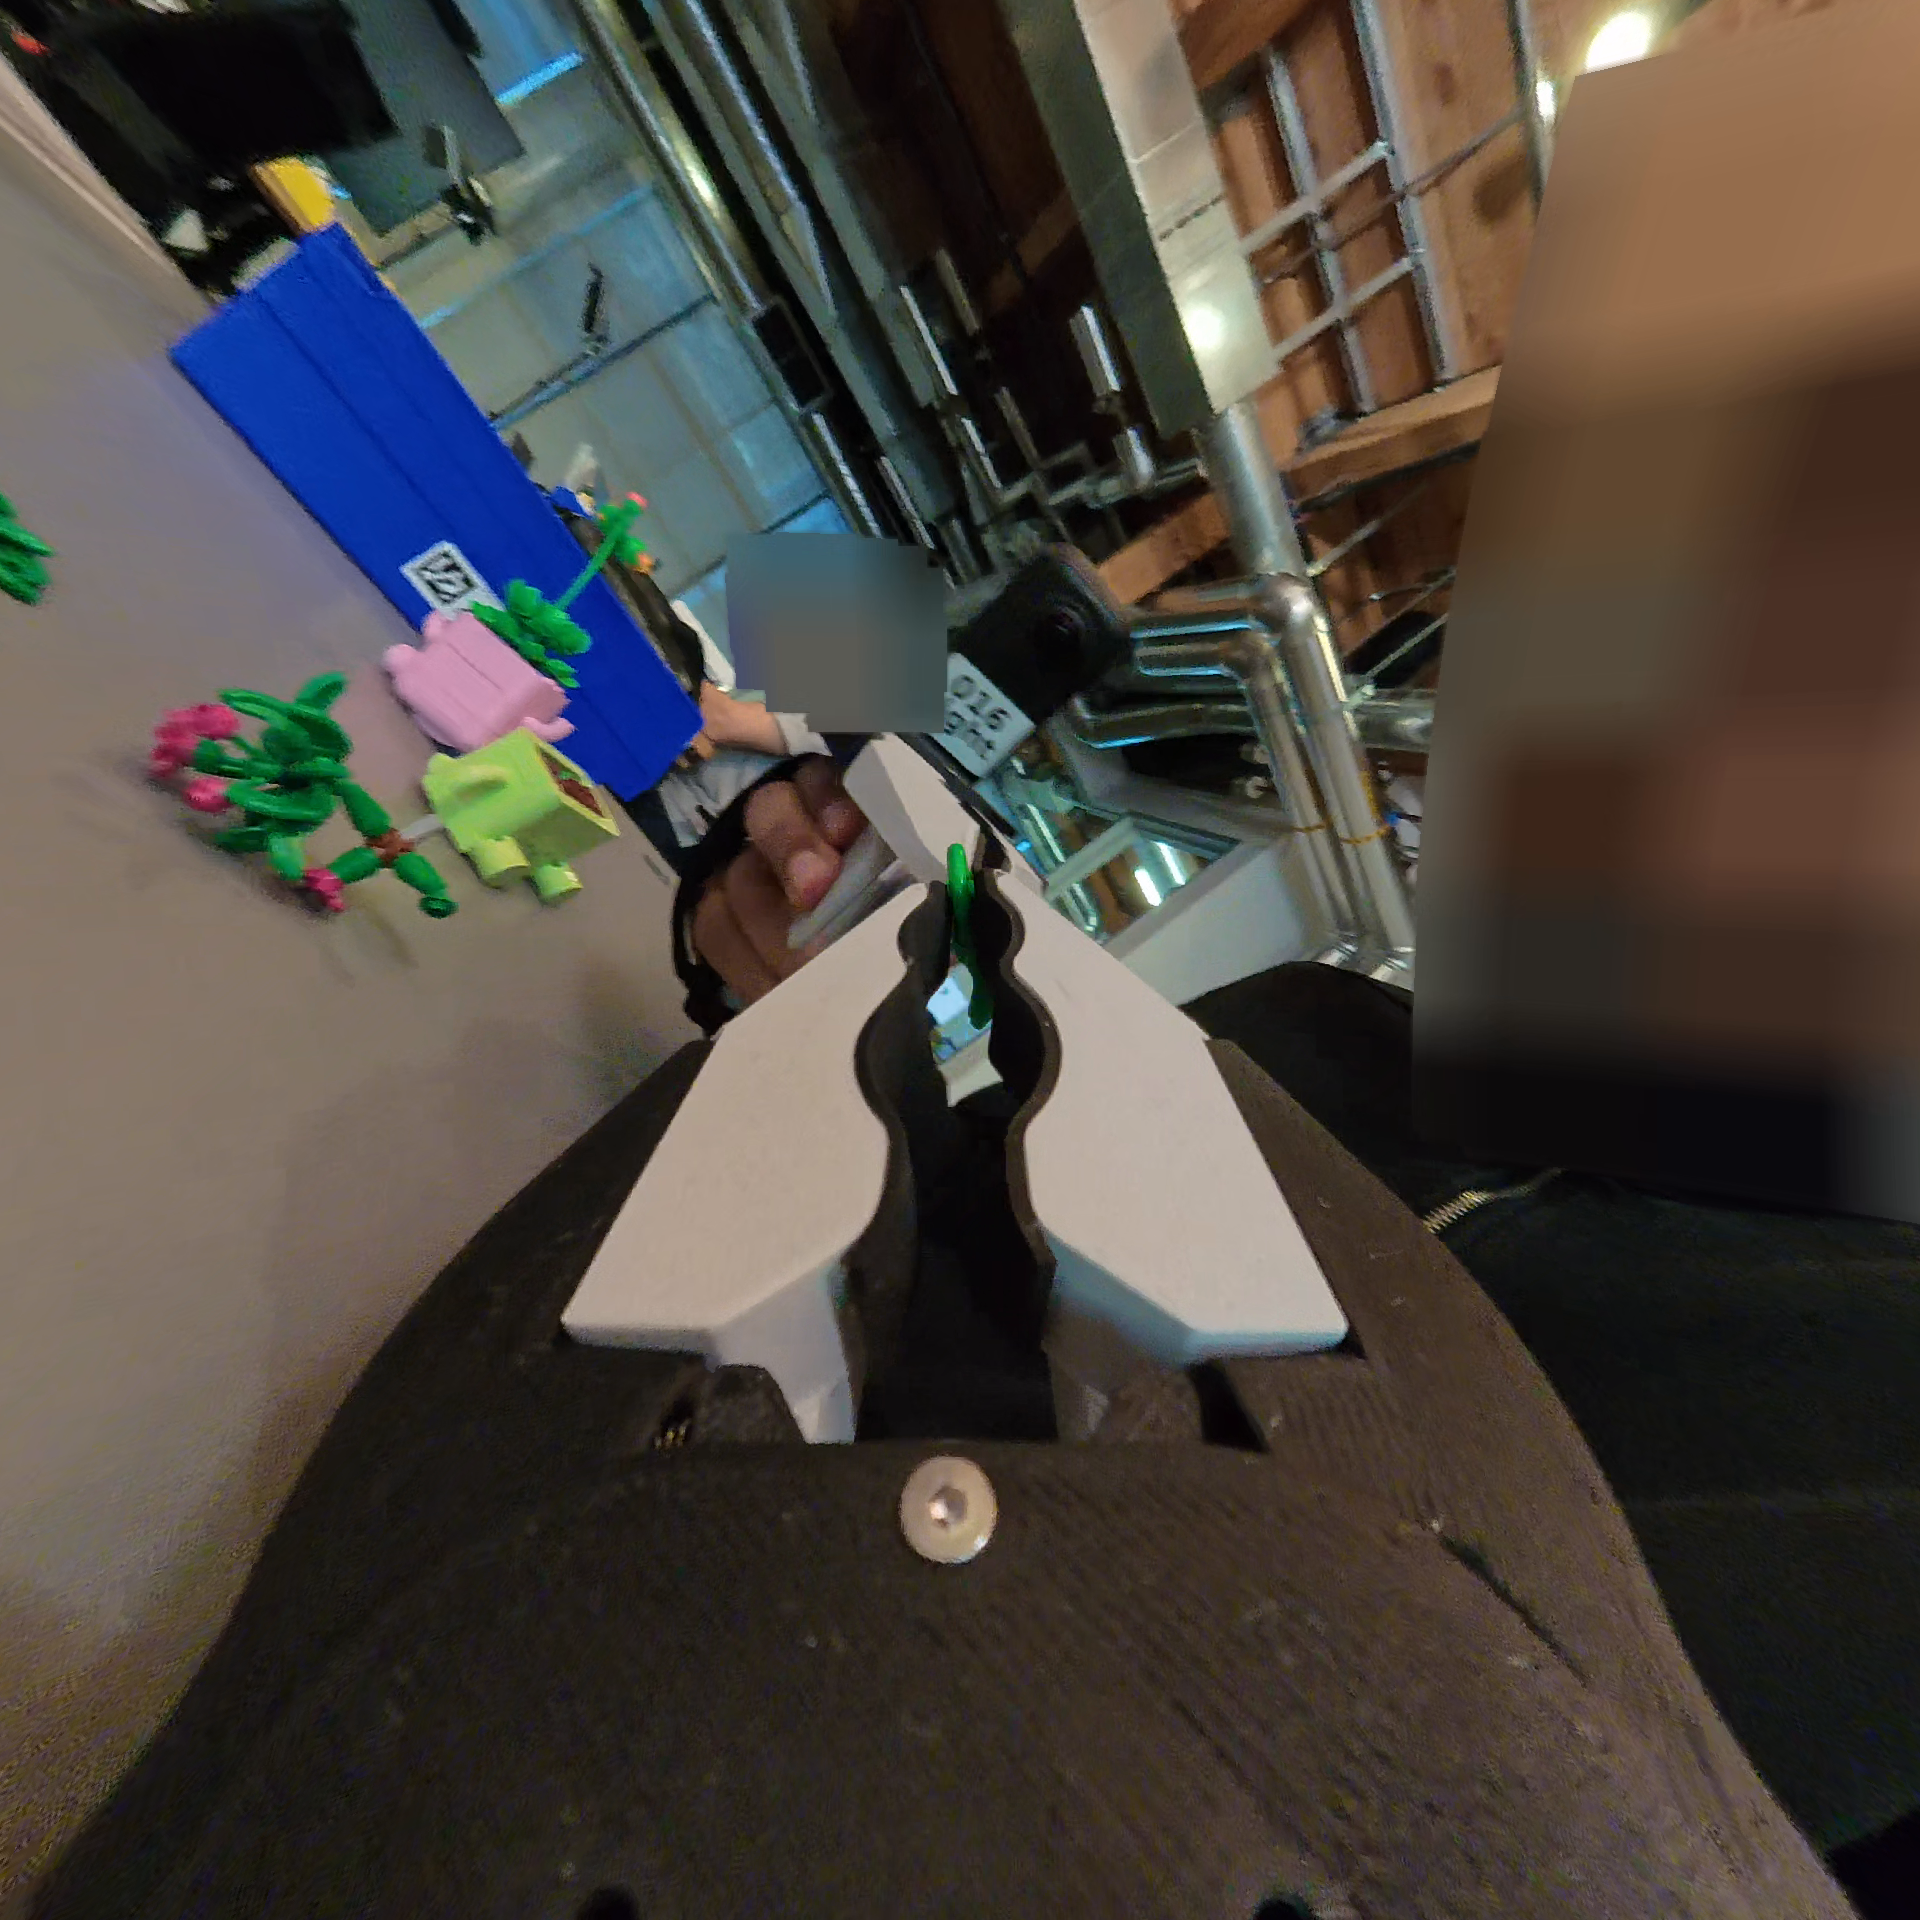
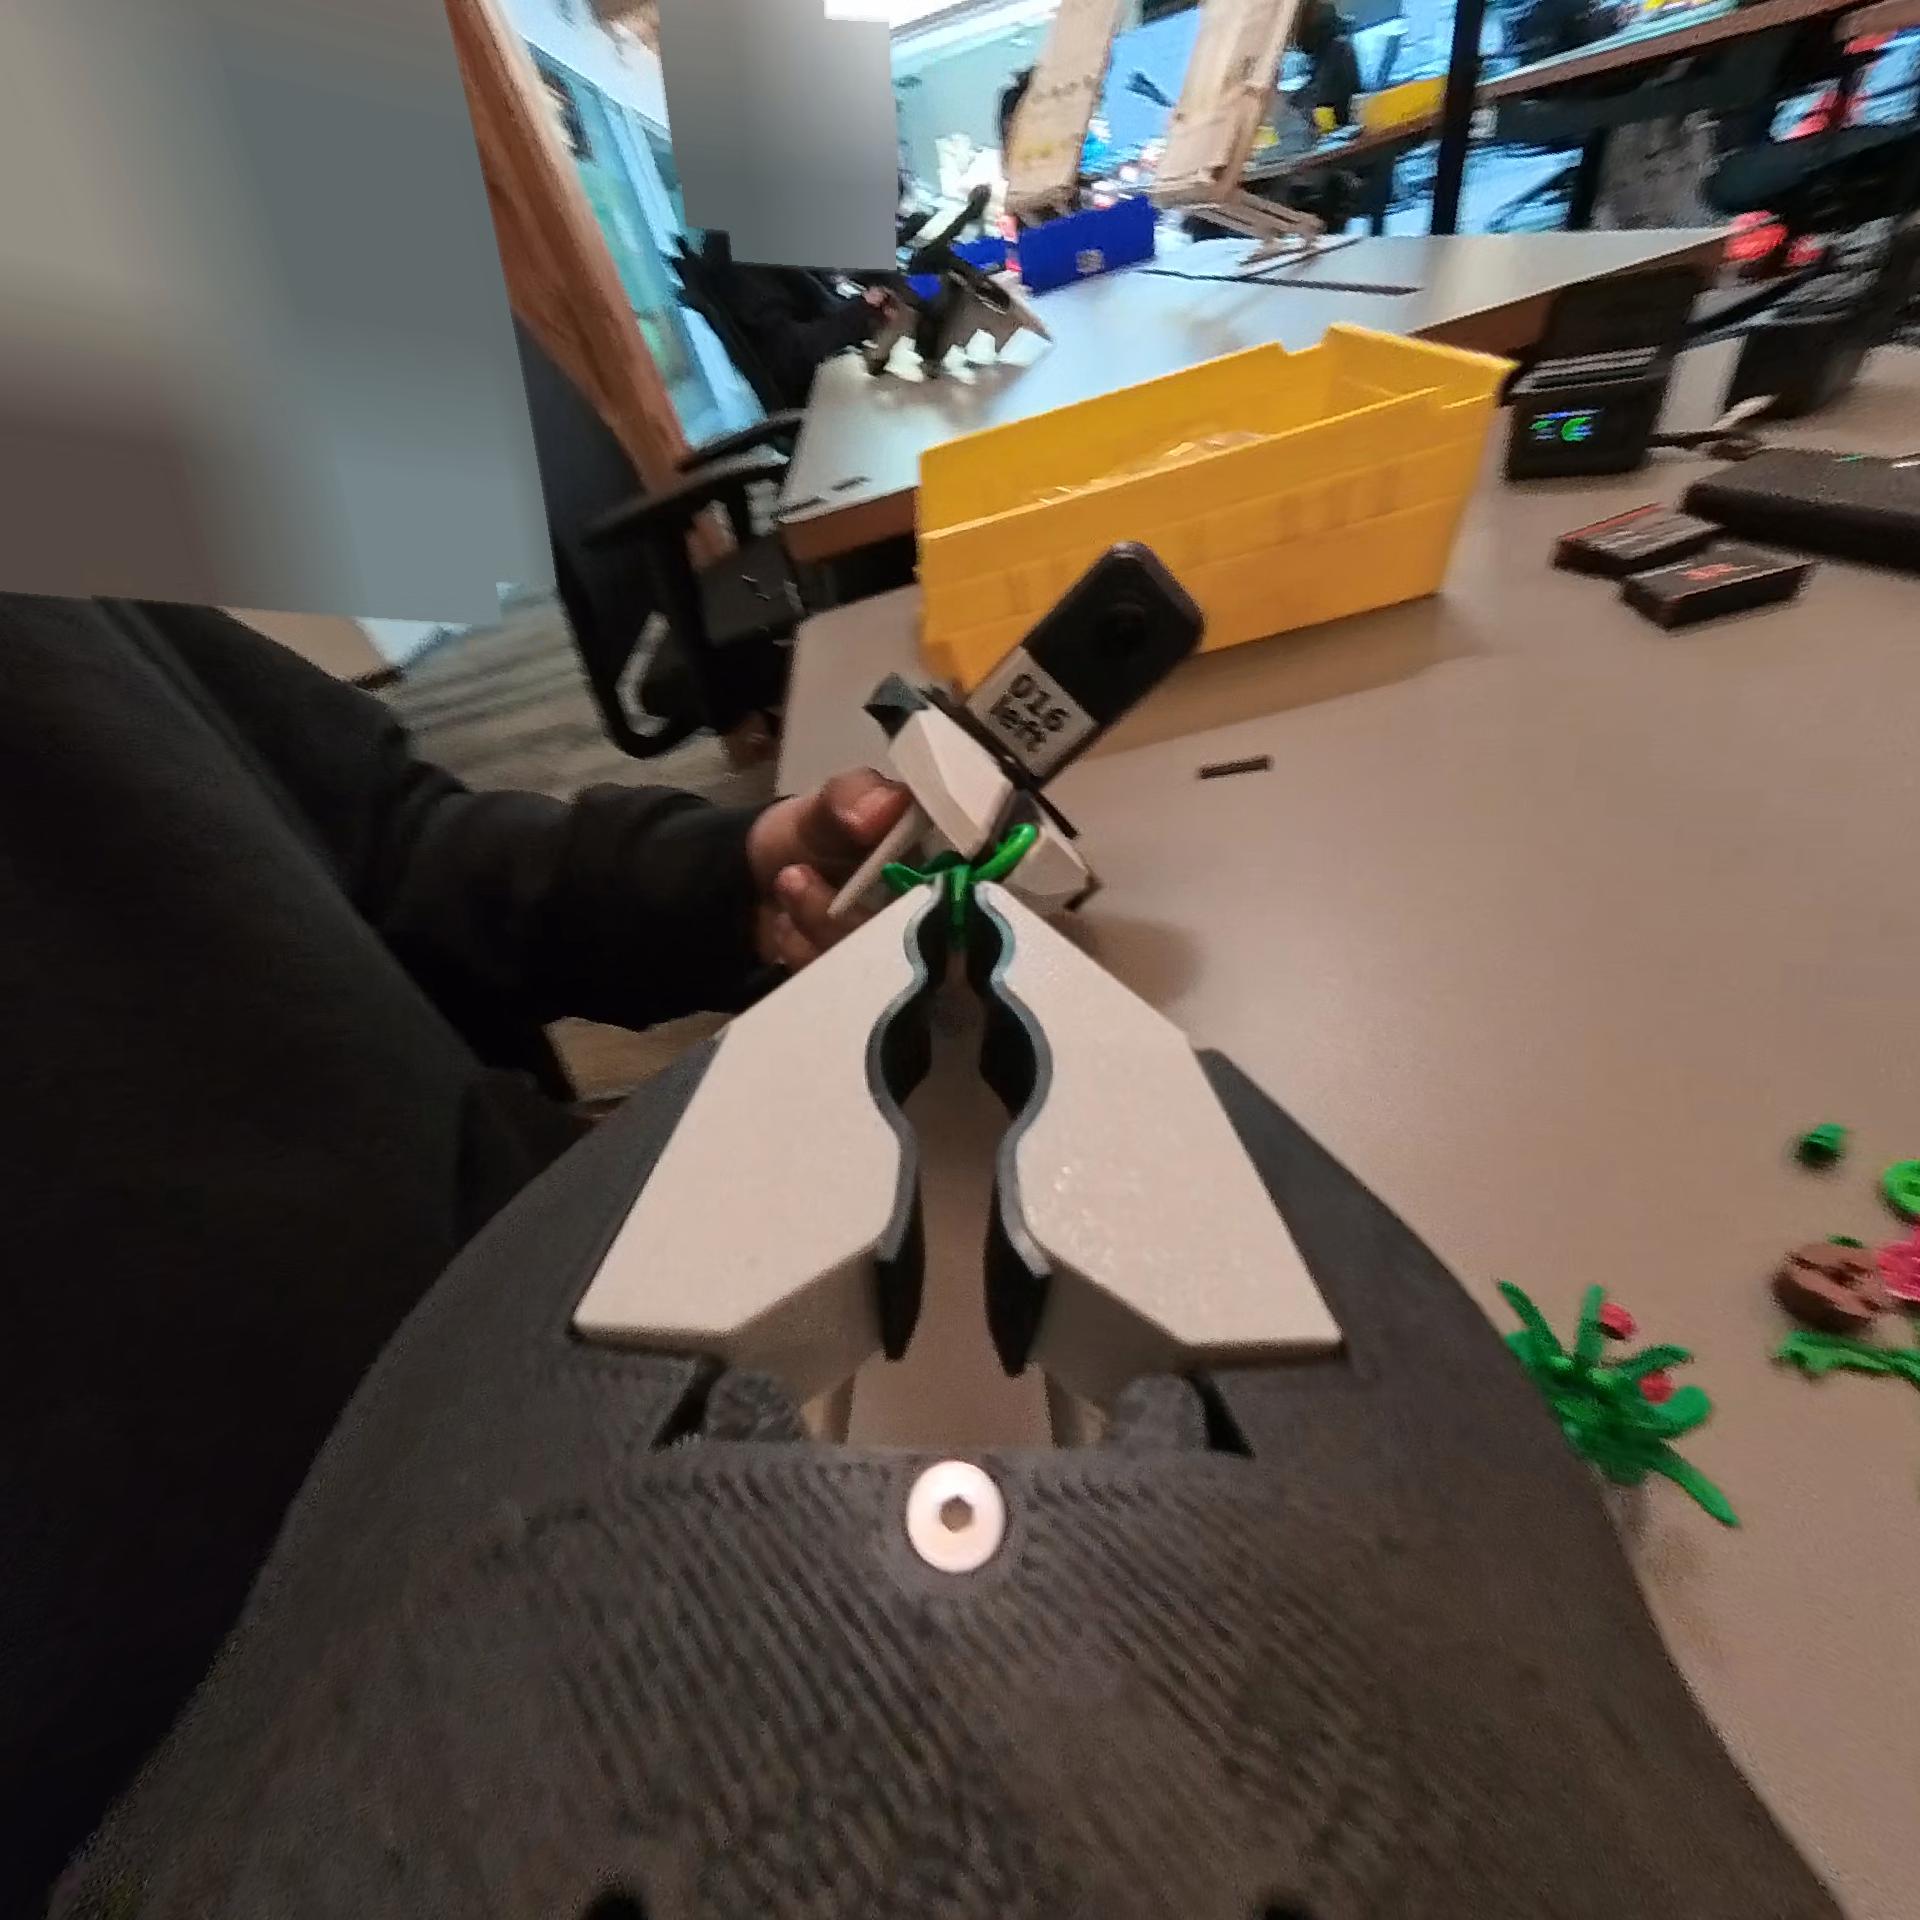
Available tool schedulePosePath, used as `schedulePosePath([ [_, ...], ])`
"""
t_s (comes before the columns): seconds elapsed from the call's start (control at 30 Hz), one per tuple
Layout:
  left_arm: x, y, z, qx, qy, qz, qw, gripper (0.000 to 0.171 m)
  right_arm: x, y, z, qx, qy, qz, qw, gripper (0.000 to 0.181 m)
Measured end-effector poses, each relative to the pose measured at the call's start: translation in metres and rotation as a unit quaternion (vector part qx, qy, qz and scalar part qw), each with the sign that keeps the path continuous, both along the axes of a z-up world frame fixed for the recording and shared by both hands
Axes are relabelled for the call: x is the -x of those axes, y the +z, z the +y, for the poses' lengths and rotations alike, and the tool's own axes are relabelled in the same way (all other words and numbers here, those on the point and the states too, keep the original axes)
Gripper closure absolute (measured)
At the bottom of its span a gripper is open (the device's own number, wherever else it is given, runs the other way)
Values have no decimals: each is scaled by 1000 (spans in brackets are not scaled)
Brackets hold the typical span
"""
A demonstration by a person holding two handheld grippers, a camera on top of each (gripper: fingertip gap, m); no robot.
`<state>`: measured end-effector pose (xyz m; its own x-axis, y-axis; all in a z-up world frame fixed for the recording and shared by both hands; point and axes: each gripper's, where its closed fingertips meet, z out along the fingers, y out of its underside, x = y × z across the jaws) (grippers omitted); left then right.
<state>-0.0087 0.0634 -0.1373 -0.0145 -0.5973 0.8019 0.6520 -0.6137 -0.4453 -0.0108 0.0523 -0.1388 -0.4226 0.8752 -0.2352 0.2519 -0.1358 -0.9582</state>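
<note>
My left gripper point(image 1: 956, 896) is shut on a thin green toy plant piece point(image 1: 960, 883) held in the air beside the table. My right gripper point(image 2: 956, 902) is also shut on a green leafy plant piece point(image 2: 958, 883), whose leaves spread out past the fingertips. The two grippers meet tip to tip. I cannot tell whether both pinch the same piece. The right gripper point(image 1: 904, 790) and the hand on it point(image 1: 790, 862) show just beyond the left fingers. The left gripper point(image 2: 966, 800) with its black camera point(image 2: 1117, 623) shows beyond the right fingers.
On the grey table point(image 1: 208, 1039) stand a pink toy pot point(image 1: 478, 675), a lime green toy pot point(image 1: 520, 805), a toy plant with pink flowers point(image 1: 281, 769) and a blue bin point(image 1: 416, 488). A yellow bin point(image 2: 1195, 499), loose plant parts point(image 2: 1600, 1392) and black boxes point(image 2: 1683, 561) also show. Only a small space, under 4 cm, lies between the two pairs of fingers.
</note>
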Motion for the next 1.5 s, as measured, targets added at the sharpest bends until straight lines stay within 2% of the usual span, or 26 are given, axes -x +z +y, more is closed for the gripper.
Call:
schedulePosePath([
  [0.03, -2, 4, -3, -10, -11, -5, 1000, 170, -5, 6, -6, 28, 32, 7, 999, 181],
  [0.1, 17, 18, -8, -48, -4, -53, 997, 170, -22, 35, -13, 121, 100, 53, 986, 181],
  [0.13, 26, 17, -10, -56, 4, -44, 997, 171, -26, 44, -5, 141, 95, 69, 983, 181],
  [0.23, 31, 17, -12, -73, 33, 5, 997, 170, -16, 40, 48, 79, -57, 65, 993, 181],
  [0.3, 24, 11, -8, -68, 40, 35, 996, 171, -7, 28, 92, 20, -180, 17, 983, 181],
  [0.4, 17, 1, 0, -50, 52, 52, 996, 171, 1, -10, 154, -38, -329, -126, 935, 181],
  [0.47, 21, 2, 2, -54, 73, 50, 995, 171, 5, -39, 181, -73, -379, -212, 898, 181],
  [0.57, 28, 3, 3, -51, 88, 38, 994, 171, 14, -79, 201, -82, -394, -297, 866, 181],
  [0.67, 29, 2, 4, -48, 93, 37, 994, 171, 23, -99, 204, -57, -387, -323, 862, 181],
  [0.83, 23, -1, 5, -43, 90, 58, 993, 171, 23, -102, 208, -43, -395, -316, 862, 181],
  [0.97, 21, -5, 8, -36, 95, 73, 992, 171, 19, -83, 211, -46, -411, -278, 867, 177],
  [1.07, 22, -6, 9, -32, 101, 73, 992, 171, 16, -58, 206, -51, -417, -234, 877, 178],
  [1.13, 26, -6, 11, -28, 112, 69, 991, 171, 18, -44, 189, -46, -389, -208, 896, 173],
  [1.2, 32, -6, 13, -23, 132, 60, 989, 171, 23, -28, 157, -31, -334, -171, 927, 170],
  [1.3, 44, -3, 15, -19, 159, 33, 986, 171, 30, -14, 88, 18, -224, -111, 968, 165],
  [1.4, 50, -2, 16, -16, 172, 17, 985, 171, 33, -18, 35, 71, -163, -82, 981, 159],
  [1.5, 50, -4, 18, -12, 180, 27, 983, 171, 38, -22, 18, 69, -167, -55, 982, 144],
])
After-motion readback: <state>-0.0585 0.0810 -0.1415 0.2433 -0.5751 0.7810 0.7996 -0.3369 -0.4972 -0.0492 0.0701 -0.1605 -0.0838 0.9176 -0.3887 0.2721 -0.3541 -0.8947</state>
